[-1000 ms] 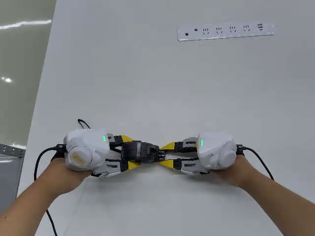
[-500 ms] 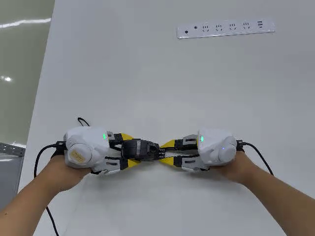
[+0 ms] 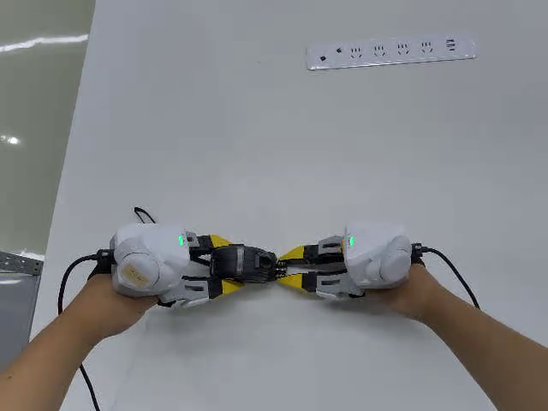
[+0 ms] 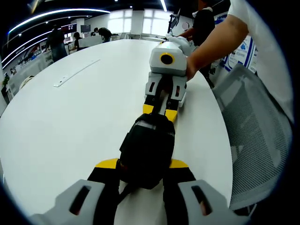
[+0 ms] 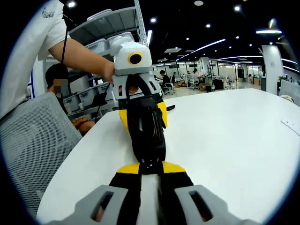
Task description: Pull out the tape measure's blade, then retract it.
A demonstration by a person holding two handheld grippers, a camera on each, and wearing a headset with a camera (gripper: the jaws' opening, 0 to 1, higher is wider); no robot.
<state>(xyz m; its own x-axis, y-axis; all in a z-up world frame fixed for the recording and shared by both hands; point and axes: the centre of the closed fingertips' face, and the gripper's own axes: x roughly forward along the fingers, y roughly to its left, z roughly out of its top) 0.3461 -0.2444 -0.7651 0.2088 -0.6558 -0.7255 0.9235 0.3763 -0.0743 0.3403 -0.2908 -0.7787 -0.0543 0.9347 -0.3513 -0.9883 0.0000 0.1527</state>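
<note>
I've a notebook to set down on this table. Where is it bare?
The wide stretch of table between the power strip and the grippers is bare; so is the part right of the right gripper. Crowded: the near edge, where it and the left gripper grip the tape measure.

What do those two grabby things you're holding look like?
The left gripper and right gripper each have a rounded white body, grey jaws with yellow tips, a small green light and a black cable. The person wears a white short-sleeved shirt.
</note>
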